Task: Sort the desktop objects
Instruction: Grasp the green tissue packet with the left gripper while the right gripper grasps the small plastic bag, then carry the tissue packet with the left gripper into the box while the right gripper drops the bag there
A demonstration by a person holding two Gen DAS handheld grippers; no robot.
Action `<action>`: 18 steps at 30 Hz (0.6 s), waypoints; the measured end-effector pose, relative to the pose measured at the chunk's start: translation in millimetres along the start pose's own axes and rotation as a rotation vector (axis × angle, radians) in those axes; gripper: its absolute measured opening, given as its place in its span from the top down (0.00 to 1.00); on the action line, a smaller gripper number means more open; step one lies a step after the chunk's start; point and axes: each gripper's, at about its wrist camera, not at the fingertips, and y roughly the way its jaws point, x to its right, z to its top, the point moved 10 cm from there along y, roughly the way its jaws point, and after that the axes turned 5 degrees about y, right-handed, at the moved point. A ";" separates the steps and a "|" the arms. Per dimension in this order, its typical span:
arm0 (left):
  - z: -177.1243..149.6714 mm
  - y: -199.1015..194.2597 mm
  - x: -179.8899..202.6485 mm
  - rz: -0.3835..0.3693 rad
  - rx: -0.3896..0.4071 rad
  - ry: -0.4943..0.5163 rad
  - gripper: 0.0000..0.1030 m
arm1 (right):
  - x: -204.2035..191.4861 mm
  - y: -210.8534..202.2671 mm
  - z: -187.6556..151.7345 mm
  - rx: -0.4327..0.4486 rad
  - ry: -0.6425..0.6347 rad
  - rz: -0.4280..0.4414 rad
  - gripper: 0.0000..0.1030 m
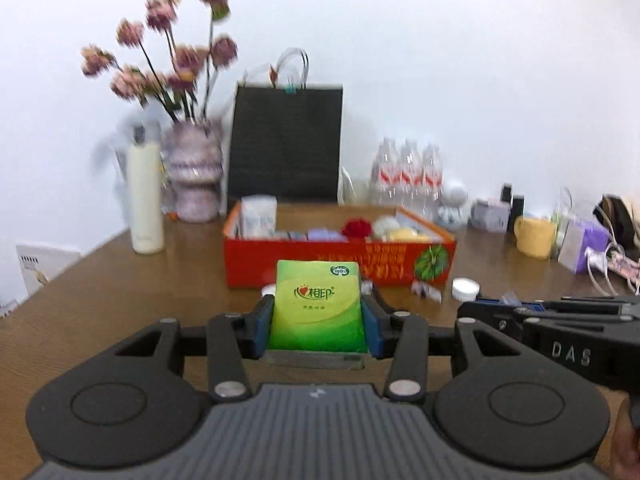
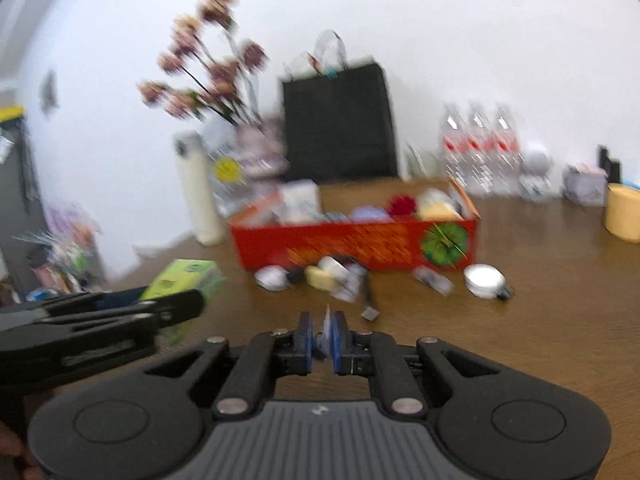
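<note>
L jaws grip green tissue pack marked "100%", R jaws pinch thin white scrap, "DAS" on R gripper

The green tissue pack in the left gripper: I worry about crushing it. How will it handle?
The green tissue pack looks soft and probably light, so it may dent between the left gripper pads. Its glossy wrapper could slip. Flat-sided, it should not roll.

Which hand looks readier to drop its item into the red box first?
Probably the left. Its gripper holds the green tissue pack lined up directly before the red box. The right gripper, pinching something thin, sits alongside, slightly less centred.
</note>
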 end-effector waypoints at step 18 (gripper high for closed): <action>39.4 23.6 -3.8 -0.007 0.093 -0.002 0.56 | 22.6 9.9 39.6 0.107 0.009 -0.053 0.92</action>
